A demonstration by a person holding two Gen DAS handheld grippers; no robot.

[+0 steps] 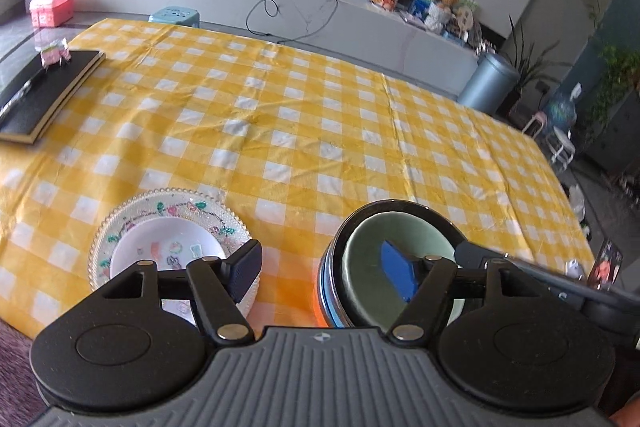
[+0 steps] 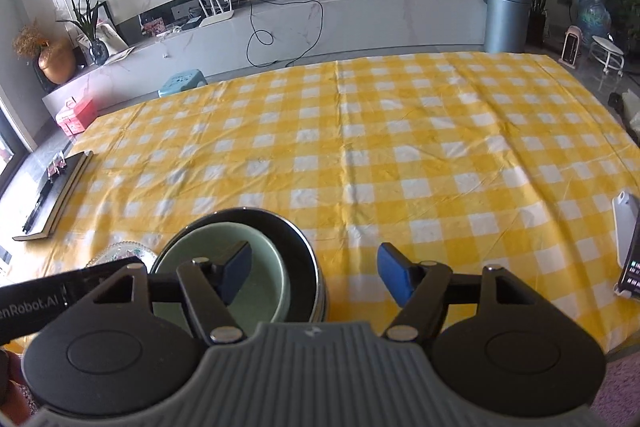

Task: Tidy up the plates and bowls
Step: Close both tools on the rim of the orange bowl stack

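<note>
Close to the table's near edge, the left gripper (image 1: 324,267) hangs with jaws spread wide and empty, one finger over the white bowl (image 1: 160,247) resting in the beaded floral plate (image 1: 180,205), the other over the green bowl (image 1: 384,239) nested in the dark bowl stack (image 2: 296,247). The right gripper (image 2: 316,273) is likewise spread and holds nothing, its left finger above the green bowl. Beyond, the yellow checked tablecloth (image 2: 400,147) runs bare to its far edge, with a black book (image 1: 44,91) at the left border and a phone (image 2: 628,243) at the right.
</note>
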